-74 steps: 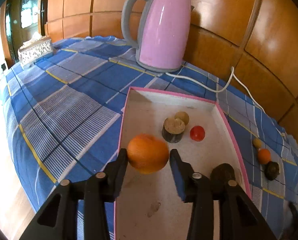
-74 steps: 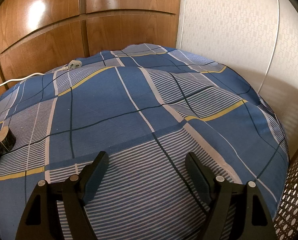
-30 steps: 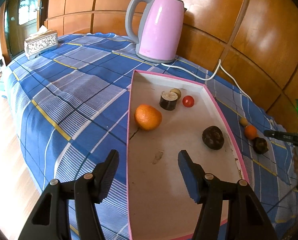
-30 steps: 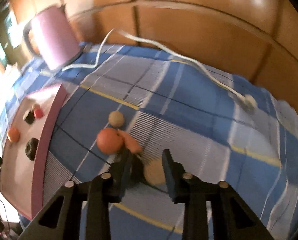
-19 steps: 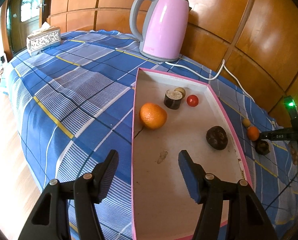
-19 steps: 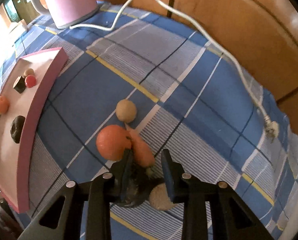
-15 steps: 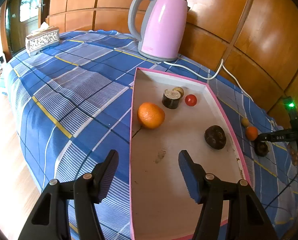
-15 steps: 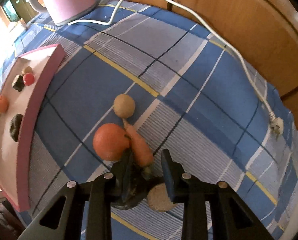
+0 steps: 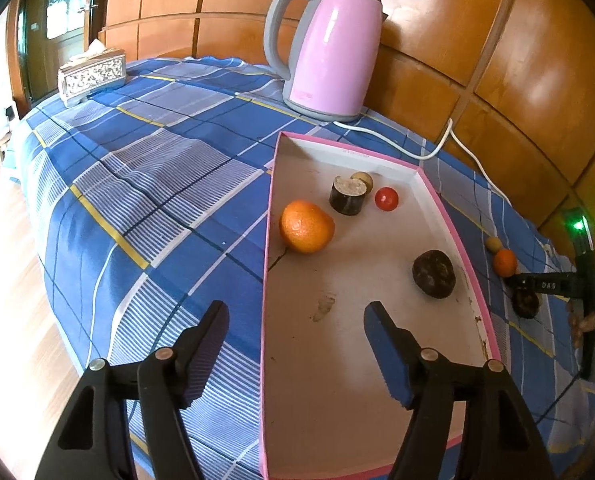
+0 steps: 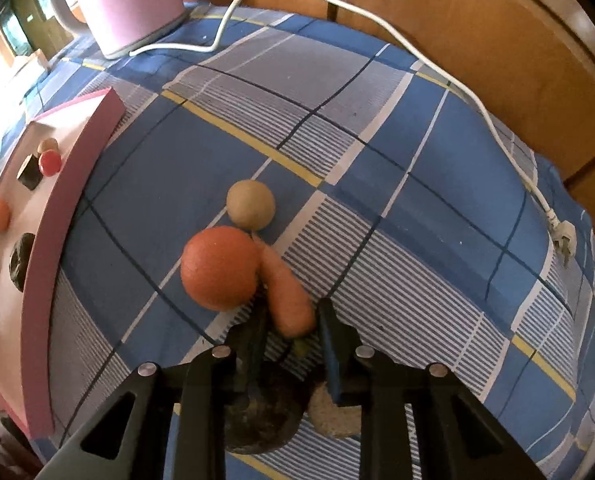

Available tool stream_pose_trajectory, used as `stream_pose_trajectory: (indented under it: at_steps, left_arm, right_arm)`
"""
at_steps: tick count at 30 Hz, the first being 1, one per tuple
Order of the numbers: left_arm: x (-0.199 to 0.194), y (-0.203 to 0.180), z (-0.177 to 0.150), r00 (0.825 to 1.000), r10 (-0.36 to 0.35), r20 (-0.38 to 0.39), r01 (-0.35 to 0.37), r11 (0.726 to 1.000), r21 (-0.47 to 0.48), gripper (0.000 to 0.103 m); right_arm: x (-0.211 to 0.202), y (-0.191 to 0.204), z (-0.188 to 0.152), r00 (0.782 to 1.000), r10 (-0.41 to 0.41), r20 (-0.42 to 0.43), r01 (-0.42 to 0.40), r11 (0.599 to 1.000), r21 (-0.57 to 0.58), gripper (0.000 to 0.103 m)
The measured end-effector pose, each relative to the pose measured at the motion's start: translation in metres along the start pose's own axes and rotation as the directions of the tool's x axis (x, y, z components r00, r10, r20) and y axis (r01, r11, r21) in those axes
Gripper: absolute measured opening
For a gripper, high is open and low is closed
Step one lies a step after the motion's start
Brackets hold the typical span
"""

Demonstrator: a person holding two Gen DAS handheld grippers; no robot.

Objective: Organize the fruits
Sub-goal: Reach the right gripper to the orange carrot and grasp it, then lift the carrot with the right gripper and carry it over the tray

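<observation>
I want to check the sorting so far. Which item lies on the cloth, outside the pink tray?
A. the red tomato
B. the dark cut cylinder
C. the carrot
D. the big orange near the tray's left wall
C: the carrot lies on the cloth between the right gripper fingers, away from the tray.

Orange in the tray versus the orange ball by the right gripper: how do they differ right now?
The orange lies inside the pink-rimmed tray; the orange ball lies on the blue checked cloth, outside it. The orange has dimpled, glossy peel; the ball looks smooth and matte. The orange lies apart from its neighbours; the ball touches a small carrot that sits between the right gripper's fingers. Both are round, orange and ungripped.
</observation>
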State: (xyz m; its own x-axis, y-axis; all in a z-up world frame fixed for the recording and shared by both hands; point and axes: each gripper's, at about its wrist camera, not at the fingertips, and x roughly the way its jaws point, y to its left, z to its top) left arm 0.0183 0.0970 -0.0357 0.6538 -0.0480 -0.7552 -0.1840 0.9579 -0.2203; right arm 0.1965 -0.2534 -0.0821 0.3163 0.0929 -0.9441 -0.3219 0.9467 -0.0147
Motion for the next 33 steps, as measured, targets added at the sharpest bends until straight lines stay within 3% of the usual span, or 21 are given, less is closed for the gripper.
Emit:
stream_pose_trajectory:
  at_steps: [10, 16, 21, 26, 33]
  left_arm:
    - [-0.004, 0.001, -0.003, 1.000, -0.005, 0.003, 0.005, 1.000, -0.007, 0.073]
    - [-0.008, 0.000, -0.003, 1.000, -0.010, 0.013, 0.010, 1.000, -0.003, 0.073]
    - [-0.009, 0.001, -0.005, 1.000, -0.015, 0.013, 0.015, 1.000, -0.005, 0.073]
    - [-0.010, 0.003, -0.006, 1.000, -0.016, 0.014, 0.016, 1.000, -0.014, 0.074]
    - [-0.010, 0.006, -0.008, 1.000, -0.017, 0.013, 0.017, 0.999, -0.035, 0.076]
  right_arm:
    - [-0.033, -0.003, -0.029, 0.988, -0.062, 0.144, 0.037, 0.985, 0.168, 0.023]
    - [-0.073, -0.009, -0.038, 0.961, -0.090, 0.260, 0.019, 0.964, 0.264, 0.023]
    - [-0.100, 0.017, -0.041, 0.937, -0.047, 0.348, -0.045, 0.967, 0.252, 0.023]
    - [-0.101, 0.043, -0.049, 0.927, 0.016, 0.374, -0.107, 0.969, 0.224, 0.023]
    - [-0.091, 0.065, -0.083, 0.939, 0.057, 0.339, -0.136, 0.968, 0.212, 0.023]
